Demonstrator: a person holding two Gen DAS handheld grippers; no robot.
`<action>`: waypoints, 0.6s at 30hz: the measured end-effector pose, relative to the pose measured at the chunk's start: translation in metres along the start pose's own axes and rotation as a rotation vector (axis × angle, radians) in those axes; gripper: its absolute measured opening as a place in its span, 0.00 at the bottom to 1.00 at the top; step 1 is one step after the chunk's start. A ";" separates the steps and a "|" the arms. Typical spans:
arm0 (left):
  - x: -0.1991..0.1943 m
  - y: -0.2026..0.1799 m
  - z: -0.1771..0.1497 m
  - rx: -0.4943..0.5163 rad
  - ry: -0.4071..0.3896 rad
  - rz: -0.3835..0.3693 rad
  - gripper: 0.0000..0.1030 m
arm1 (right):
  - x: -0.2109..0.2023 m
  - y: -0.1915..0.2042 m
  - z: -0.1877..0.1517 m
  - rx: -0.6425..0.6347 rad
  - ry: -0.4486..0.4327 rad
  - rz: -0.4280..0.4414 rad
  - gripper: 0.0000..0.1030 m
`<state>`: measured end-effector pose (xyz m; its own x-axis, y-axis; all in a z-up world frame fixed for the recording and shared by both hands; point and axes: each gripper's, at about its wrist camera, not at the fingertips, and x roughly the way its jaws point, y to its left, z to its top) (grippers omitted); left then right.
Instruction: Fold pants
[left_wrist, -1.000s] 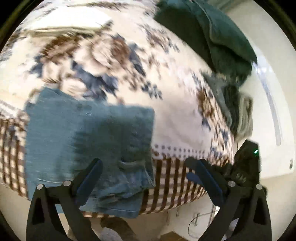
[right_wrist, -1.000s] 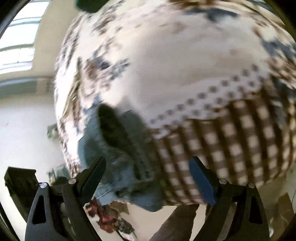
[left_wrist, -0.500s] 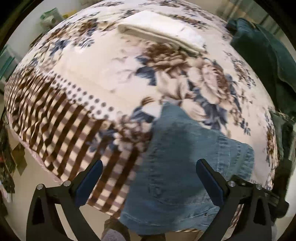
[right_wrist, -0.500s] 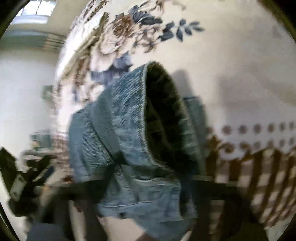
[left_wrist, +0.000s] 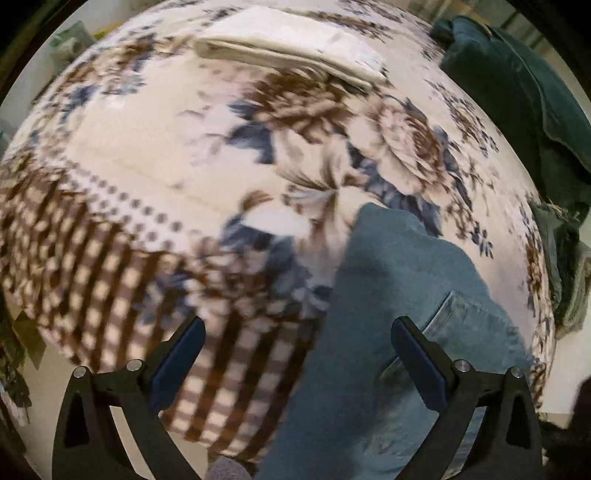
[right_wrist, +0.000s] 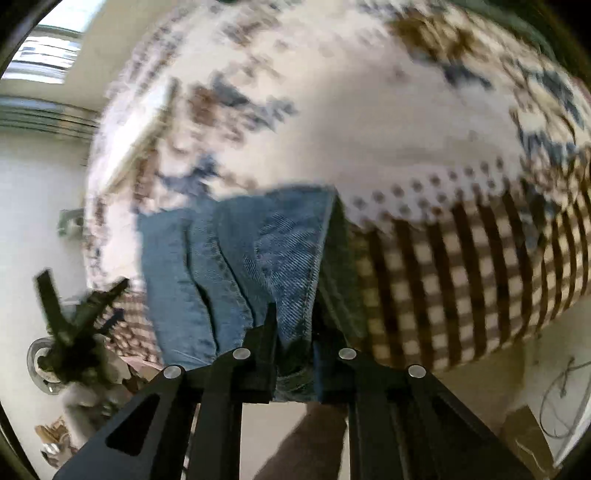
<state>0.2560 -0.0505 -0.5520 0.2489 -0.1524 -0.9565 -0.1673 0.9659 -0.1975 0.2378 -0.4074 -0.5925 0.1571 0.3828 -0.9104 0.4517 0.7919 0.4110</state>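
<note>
Only your right wrist view shows the right gripper (right_wrist: 293, 343) pinching the folded blue jeans (right_wrist: 258, 266), jaws easing apart; your left gripper (left_wrist: 295, 354) gapes wide, denim beneath its right jaw.

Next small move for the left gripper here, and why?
Probably lower the left gripper onto the jeans and close: its jaws stand wide over the denim's edge, holding nothing, while the right gripper has a denim fold between its jaws, which are opening slightly.
</note>
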 end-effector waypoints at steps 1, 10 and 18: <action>0.006 -0.003 0.002 0.006 0.010 -0.009 1.00 | 0.012 -0.007 0.004 0.021 0.037 0.004 0.35; 0.071 -0.019 0.045 -0.021 0.108 -0.148 0.97 | 0.033 -0.041 0.021 0.109 0.071 0.196 0.73; 0.108 -0.001 0.059 -0.091 0.167 -0.194 0.37 | 0.088 -0.038 0.016 0.068 0.176 0.228 0.45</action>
<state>0.3396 -0.0557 -0.6423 0.1254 -0.3726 -0.9195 -0.2188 0.8936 -0.3919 0.2483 -0.4113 -0.6890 0.1090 0.6288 -0.7699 0.4808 0.6446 0.5945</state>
